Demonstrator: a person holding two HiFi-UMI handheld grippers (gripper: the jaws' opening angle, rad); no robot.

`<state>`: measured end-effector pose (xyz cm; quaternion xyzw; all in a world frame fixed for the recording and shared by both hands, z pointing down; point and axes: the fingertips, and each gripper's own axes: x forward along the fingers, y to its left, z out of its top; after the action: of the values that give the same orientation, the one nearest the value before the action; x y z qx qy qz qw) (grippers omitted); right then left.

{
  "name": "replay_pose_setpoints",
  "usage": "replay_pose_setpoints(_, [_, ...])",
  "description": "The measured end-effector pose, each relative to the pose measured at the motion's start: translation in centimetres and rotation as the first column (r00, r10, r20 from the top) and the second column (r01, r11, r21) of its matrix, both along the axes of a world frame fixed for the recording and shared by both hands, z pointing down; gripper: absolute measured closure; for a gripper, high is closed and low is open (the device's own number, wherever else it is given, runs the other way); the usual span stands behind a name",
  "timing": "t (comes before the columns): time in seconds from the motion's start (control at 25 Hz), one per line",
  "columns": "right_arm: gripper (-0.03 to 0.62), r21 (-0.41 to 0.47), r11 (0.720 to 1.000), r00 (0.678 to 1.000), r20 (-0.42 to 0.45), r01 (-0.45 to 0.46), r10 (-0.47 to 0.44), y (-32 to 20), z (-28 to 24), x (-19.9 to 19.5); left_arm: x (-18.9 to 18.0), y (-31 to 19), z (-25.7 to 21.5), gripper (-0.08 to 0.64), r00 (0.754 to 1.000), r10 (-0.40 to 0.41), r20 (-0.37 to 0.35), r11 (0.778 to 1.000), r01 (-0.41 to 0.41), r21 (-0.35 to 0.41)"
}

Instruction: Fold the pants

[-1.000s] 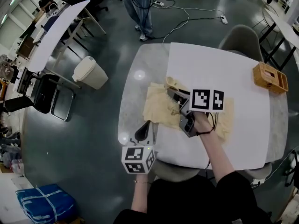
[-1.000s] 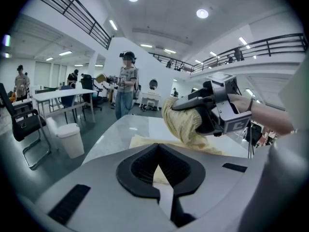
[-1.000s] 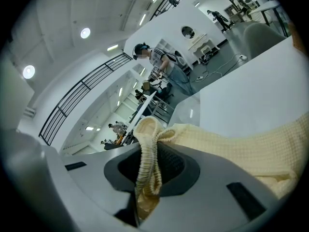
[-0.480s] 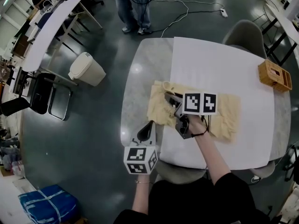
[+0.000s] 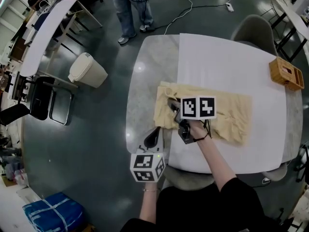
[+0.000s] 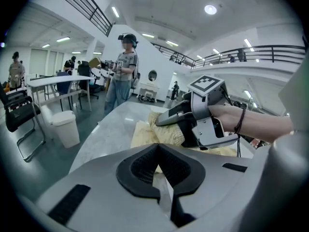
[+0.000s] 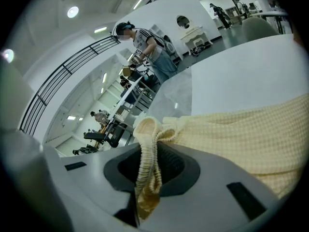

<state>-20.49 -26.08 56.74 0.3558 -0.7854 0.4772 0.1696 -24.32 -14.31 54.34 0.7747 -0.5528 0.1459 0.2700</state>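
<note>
1. Gripping the pants (image 5: 227, 114) by the waistband, the right tool (image 5: 172, 103) is clamped shut.
2. Beside it, the left tool (image 5: 153, 138) hangs closed and empty.
3. Spread on the counter (image 5: 145, 76), the pants look barely folded.

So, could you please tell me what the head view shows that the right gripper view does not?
Only the head view shows the left gripper, clear of the cloth, the wooden box, the bin on the floor, and the pants lying full length. Only the right gripper view shows the right gripper shut on the ribbed waistband. Both show the cream pants, the white sheet and a person standing beyond the table.
</note>
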Motion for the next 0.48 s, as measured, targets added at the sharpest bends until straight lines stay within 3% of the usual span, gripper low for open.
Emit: replay_pose_setpoints(0.48, [0.535,-0.049,0.996,0.996,-0.055,-0.073,0.07,-0.1,2.7,-1.0,-1.5,0.3,0.7,0.546,1.0,-0.02,-0.005,1.0,0.02,-0.019])
